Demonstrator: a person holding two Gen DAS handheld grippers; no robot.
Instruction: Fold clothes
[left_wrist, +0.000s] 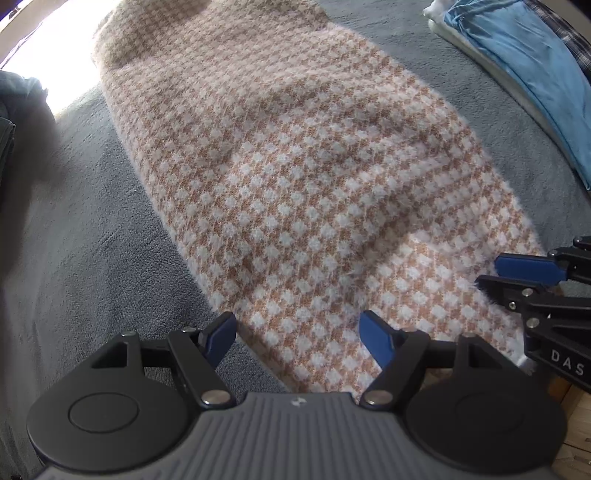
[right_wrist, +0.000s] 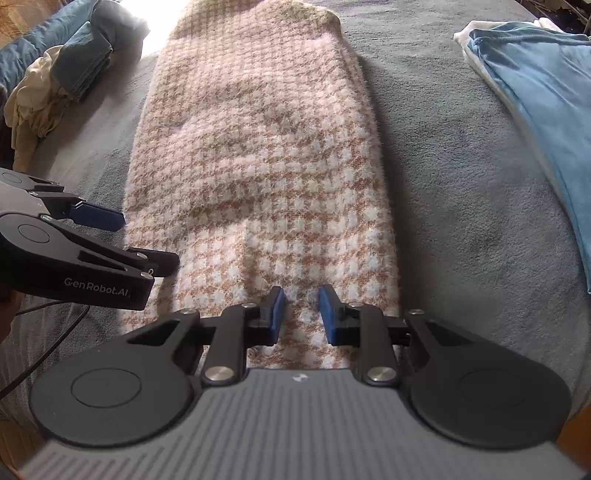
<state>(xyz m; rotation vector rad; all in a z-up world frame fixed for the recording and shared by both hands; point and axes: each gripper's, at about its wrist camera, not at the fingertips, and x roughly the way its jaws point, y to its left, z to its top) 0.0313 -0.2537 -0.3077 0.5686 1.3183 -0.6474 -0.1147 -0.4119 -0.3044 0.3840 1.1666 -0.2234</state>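
A fuzzy knit garment (left_wrist: 295, 177) in a pink, orange and white check lies as a long folded strip on a grey blanket (left_wrist: 103, 236). My left gripper (left_wrist: 299, 325) hovers open over the strip's near left edge, nothing between its blue pads; the right wrist view shows it as well (right_wrist: 146, 240). My right gripper (right_wrist: 301, 299) hangs over the near end of the knit (right_wrist: 258, 147) with a narrow gap between its pads. The knit shows flat through that gap and neither pad presses on it. It also appears at the right of the left wrist view (left_wrist: 489, 271).
A folded blue garment (right_wrist: 546, 110) on white cloth lies along the right of the grey blanket (right_wrist: 461, 184). Rolled denim (right_wrist: 81, 62) and a cream garment (right_wrist: 33, 107) are heaped at the far left. A black cable (right_wrist: 44, 350) trails near left. Wooden floor (left_wrist: 576, 413) shows past the near edge.
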